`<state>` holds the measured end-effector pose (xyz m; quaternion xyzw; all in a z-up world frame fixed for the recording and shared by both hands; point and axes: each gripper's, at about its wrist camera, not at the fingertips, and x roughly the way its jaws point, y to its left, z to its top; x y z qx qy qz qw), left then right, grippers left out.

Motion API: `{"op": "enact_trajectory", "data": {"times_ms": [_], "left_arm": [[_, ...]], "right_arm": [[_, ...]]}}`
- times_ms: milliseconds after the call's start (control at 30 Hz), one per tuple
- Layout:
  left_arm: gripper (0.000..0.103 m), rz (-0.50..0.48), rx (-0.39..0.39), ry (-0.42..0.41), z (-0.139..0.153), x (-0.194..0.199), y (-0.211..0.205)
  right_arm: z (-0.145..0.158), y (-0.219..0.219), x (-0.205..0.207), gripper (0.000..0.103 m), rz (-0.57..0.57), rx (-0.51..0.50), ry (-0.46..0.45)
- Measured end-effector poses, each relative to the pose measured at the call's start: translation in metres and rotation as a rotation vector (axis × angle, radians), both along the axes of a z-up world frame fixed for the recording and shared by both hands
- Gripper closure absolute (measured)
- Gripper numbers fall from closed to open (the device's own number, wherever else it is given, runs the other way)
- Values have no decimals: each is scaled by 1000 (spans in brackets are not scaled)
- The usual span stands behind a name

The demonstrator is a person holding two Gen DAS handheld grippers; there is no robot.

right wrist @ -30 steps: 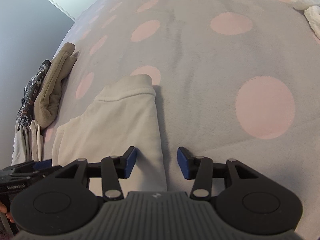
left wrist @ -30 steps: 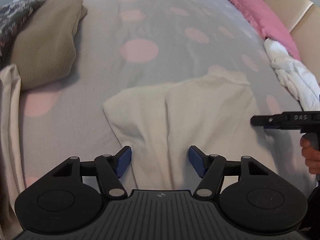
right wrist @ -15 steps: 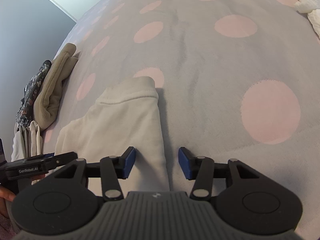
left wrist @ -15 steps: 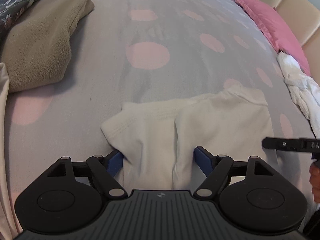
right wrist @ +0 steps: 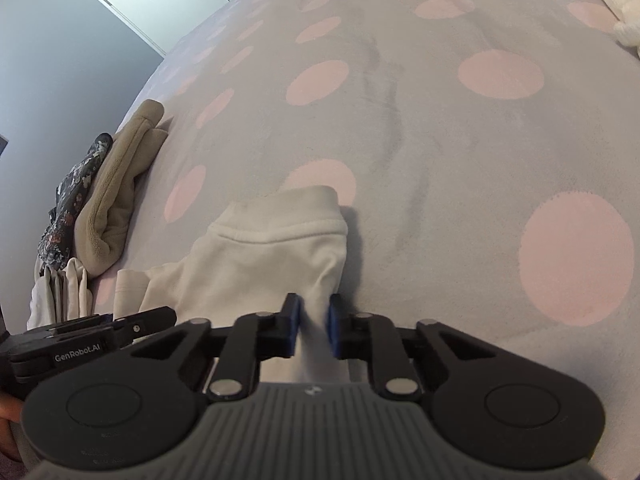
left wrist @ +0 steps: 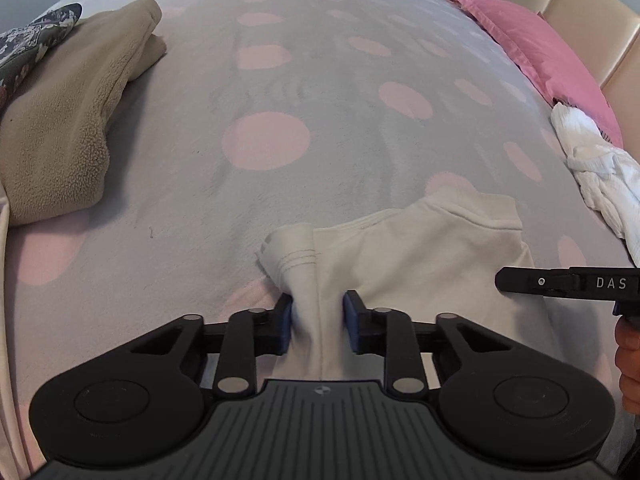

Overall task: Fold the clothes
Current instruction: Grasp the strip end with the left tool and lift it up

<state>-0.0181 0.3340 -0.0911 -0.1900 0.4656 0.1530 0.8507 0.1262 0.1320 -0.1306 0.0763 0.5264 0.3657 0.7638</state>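
A bed covered by a grey blanket with pink dots (left wrist: 320,92) fills both wrist views. At its far left edge lies a dark floral cloth (left wrist: 28,46), and just beside it a folded tan fleece (left wrist: 68,120). A pale beige cloth (right wrist: 60,290) hangs at the near left edge.

Near the front middle of the bed lies a cream sweater (left wrist: 432,256), partly folded, its collar pointing away toward the far side.

The left tool (left wrist: 318,320) points steeply down at the sweater's left part. Its jaws are closing, and its blue pads (left wrist: 285,322) press on a bunched ridge of cream cloth near a stitched cuff, so it is grasping the sweater.

The right tool (right wrist: 314,326) sits to the right of it, at the sweater's right edge. Its jaws are also closing, and a narrow fold of the same cloth is pinched between its blue pads (right wrist: 294,324). In the left wrist view, the right tool's black body reaches in from the right edge, with part of a hand (left wrist: 628,364) below it.

Farther right, a crumpled white garment (left wrist: 596,176) lies at the blanket's edge. Beyond it rests a pink pillow (left wrist: 540,48) against a cream padded headboard (left wrist: 592,20).
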Motion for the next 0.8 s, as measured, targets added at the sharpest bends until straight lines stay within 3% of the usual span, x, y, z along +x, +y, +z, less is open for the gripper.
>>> {"op": "enact_trajectory", "data": {"times_ms": [100, 333, 567, 800], "left_arm": [[90, 0, -10, -21, 8, -5, 1], [92, -3, 47, -121, 49, -27, -13], [93, -13, 129, -241, 103, -71, -30], [93, -26, 227, -285, 149, -118, -42]], "right_arm": [[10, -3, -5, 93, 17, 22, -36], [50, -10, -27, 94, 52, 77, -165], [96, -18, -55, 94, 71, 154, -271], [146, -10, -94, 94, 147, 223, -402]]}}
